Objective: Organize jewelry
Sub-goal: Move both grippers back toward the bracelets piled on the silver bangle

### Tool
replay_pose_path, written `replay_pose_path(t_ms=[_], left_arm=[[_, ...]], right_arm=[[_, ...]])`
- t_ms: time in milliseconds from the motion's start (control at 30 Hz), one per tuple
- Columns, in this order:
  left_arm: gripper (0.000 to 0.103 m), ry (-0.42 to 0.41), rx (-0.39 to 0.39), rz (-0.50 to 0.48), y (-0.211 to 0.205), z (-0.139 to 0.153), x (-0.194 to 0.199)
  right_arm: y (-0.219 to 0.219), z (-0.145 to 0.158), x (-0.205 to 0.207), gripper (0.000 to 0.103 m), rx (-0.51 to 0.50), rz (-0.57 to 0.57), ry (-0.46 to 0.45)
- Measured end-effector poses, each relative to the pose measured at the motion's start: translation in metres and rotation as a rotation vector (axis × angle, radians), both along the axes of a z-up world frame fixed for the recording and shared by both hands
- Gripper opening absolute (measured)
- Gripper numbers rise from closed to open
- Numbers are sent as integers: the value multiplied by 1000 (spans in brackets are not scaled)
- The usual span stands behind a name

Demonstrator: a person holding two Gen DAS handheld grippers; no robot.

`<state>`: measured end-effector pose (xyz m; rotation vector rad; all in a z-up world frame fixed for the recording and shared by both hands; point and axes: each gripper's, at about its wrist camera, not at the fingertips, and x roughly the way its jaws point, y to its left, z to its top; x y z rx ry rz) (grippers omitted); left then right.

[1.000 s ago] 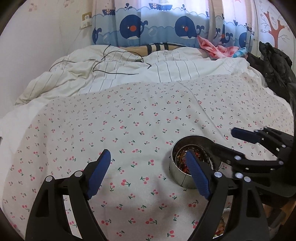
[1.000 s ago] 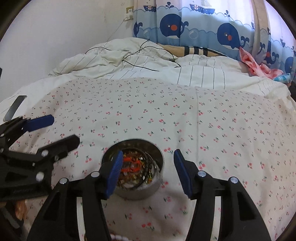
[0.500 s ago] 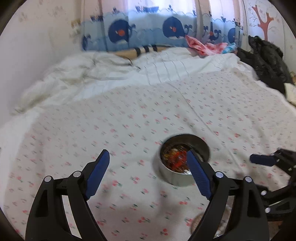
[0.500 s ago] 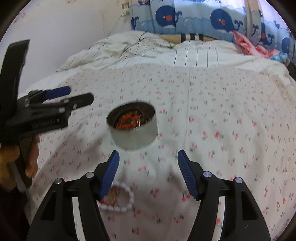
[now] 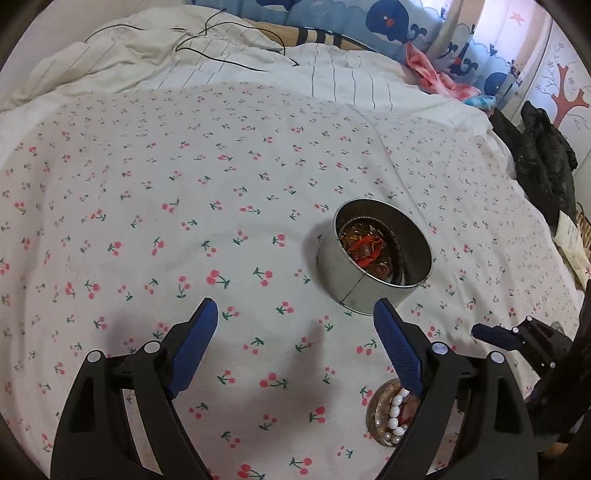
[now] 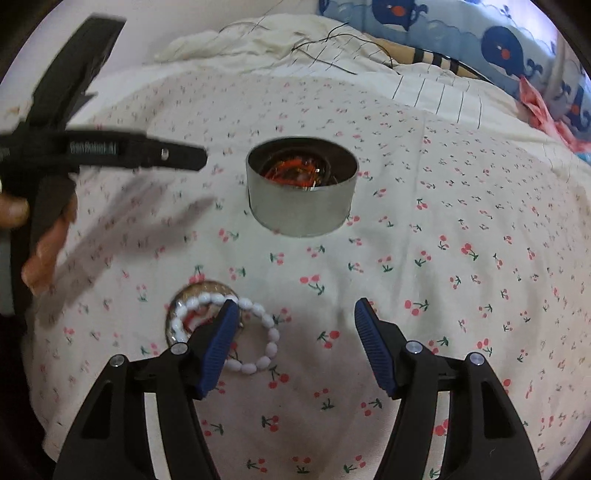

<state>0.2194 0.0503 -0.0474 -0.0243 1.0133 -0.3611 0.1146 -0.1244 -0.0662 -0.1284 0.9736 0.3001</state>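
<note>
On the bed (image 5: 155,206), the tin (image 6: 302,192) stands upright on the cherry-print cover, its tangled red and gold contents too jumbled to tell apart. Nearer, a white bead bracelet (image 6: 271,334) lies half over a round glassy piece (image 5: 380,398), and both are partly hidden behind gripper fingers. The left hand-held gripper (image 5: 295,332) hangs spread wide and empty; the right hand-held gripper (image 6: 293,328), its jaws having just been opening, also holds nothing, one finger (image 6: 221,334) overlapping the bracelet.

A white bedsheet printed with small red cherries (image 5: 184,206) carries a round silver metal tin (image 6: 301,210) holding red-orange jewelry (image 5: 365,245); white oval-bead bracelet (image 6: 258,354); blue whale-pattern curtain (image 6: 461,29).
</note>
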Motion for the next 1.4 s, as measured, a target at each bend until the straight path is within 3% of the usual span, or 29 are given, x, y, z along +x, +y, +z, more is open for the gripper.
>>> replay_pose_path(t_ms=[300,467,600,700,833,900,1000,1067,1133,1167,1267,1400], left_arm=[[86,25,29,-3,-5,-8,3],[86,21,29,-14,-6,-6,2],[86,33,5,-31,-7,-5,1],[86,40,2,-52,-10,-5,1],[86,52,-25,-171,-21,-3,-6],[86,38,15,-252,-32,-2,-13],[86,13,93,-278,-41,-6,-18],[86,58,41,-283,-38,-9,-15],[86,116,-71,-302,-34,-8,-12],[86,158,-152,-334,-33,-7,-11],[86,217,-239,-437,-41,-8,-20],[86,125,-92,-618,-70,-5,-55]], right_arm=[[12,-27,0,65,-162,24,26],[-14,-23,7,67,-246,-147,-33],[-42,-16,10,67,-202,-236,-31],[-40,-14,8,67,-130,-193,-21],[-28,-24,9,67,-155,-135,16],[-25,-28,10,67,-169,-131,26],[-27,-24,8,67,-275,-184,-28],[-33,-14,5,67,-209,-186,-48],[-41,-5,3,67,-62,-184,-37],[-43,-3,4,67,-35,-184,-31],[-45,-9,7,67,-63,-196,-4],[-49,-6,7,68,-81,-210,-5]])
